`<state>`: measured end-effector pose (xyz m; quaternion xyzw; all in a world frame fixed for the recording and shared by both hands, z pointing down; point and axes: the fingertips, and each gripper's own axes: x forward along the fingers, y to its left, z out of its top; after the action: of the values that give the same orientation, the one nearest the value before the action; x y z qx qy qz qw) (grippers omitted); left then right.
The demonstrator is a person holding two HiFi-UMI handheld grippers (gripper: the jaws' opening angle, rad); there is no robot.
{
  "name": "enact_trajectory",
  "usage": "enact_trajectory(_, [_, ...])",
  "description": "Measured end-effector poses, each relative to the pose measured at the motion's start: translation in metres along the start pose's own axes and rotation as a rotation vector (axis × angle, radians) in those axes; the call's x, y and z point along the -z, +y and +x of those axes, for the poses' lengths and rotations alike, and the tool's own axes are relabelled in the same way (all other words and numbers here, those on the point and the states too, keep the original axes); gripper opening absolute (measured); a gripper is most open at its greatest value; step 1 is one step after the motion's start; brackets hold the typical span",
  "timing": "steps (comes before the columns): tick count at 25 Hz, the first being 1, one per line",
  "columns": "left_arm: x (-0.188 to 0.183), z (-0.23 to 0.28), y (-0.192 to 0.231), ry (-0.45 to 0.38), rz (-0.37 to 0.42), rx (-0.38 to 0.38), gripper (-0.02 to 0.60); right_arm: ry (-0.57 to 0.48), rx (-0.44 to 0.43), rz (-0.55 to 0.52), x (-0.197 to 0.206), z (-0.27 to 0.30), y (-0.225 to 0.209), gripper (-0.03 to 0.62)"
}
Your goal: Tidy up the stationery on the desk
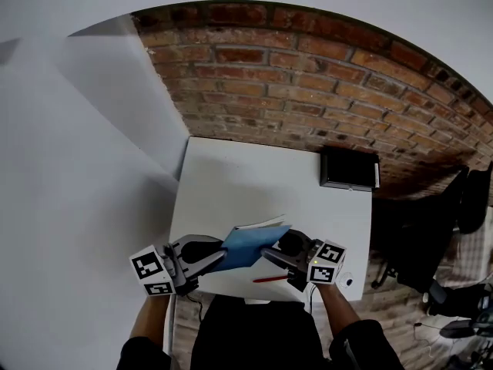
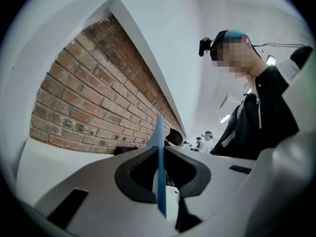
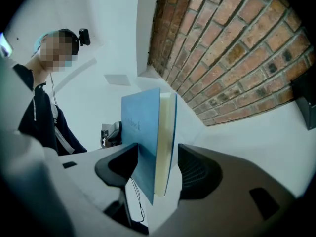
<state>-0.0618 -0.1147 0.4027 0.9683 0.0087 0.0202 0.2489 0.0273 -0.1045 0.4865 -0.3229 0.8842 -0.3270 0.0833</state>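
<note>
A blue notebook (image 1: 250,245) is held in the air over the near edge of the white desk (image 1: 254,183). My left gripper (image 1: 219,254) is shut on its left side; in the left gripper view only the thin blue cover (image 2: 159,147) shows edge-on between the pads of the left gripper (image 2: 159,181). My right gripper (image 1: 276,254) stands open around the notebook's right side. In the right gripper view the blue notebook (image 3: 150,142) stands on edge inside the right gripper (image 3: 155,169), with a gap between its pages and the right pad. A red pen (image 1: 271,279) lies on the desk under the right gripper.
A black flat case (image 1: 349,169) lies at the desk's far right corner, against the brick wall (image 1: 308,75). A small white thing (image 1: 348,280) sits near the desk's front right edge. A white wall runs along the left. Black chairs (image 1: 431,237) stand to the right.
</note>
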Motion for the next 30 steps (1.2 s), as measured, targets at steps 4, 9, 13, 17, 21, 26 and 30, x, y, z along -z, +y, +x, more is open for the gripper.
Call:
enact_trajectory(4, [-0.005, -0.036, 0.008, -0.014, -0.035, 0.037, 0.052, 0.0, -0.027, 0.004, 0.002, 0.034, 0.011, 0.246])
enact_trajectory(9, [-0.009, -0.072, 0.02, -0.047, -0.039, 0.018, 0.052, 0.034, -0.119, 0.02, 0.011, 0.077, 0.034, 0.247])
enact_trajectory(13, [-0.008, -0.096, 0.032, -0.082, -0.041, -0.028, 0.052, 0.056, -0.123, 0.034, 0.024, 0.099, 0.039, 0.247])
enact_trajectory(17, [-0.005, -0.117, 0.043, -0.14, -0.083, -0.064, 0.052, 0.072, -0.116, 0.059, 0.038, 0.115, 0.043, 0.245])
enact_trajectory(21, [0.001, -0.134, 0.05, -0.197, -0.132, -0.071, 0.052, 0.08, -0.107, 0.087, 0.047, 0.127, 0.042, 0.245])
enact_trajectory(26, [-0.001, -0.151, 0.056, -0.288, -0.193, -0.071, 0.052, 0.122, -0.113, 0.115, 0.067, 0.138, 0.044, 0.245])
enact_trajectory(30, [0.003, -0.161, 0.064, -0.302, -0.211, -0.091, 0.052, 0.142, -0.126, 0.155, 0.08, 0.144, 0.044, 0.242])
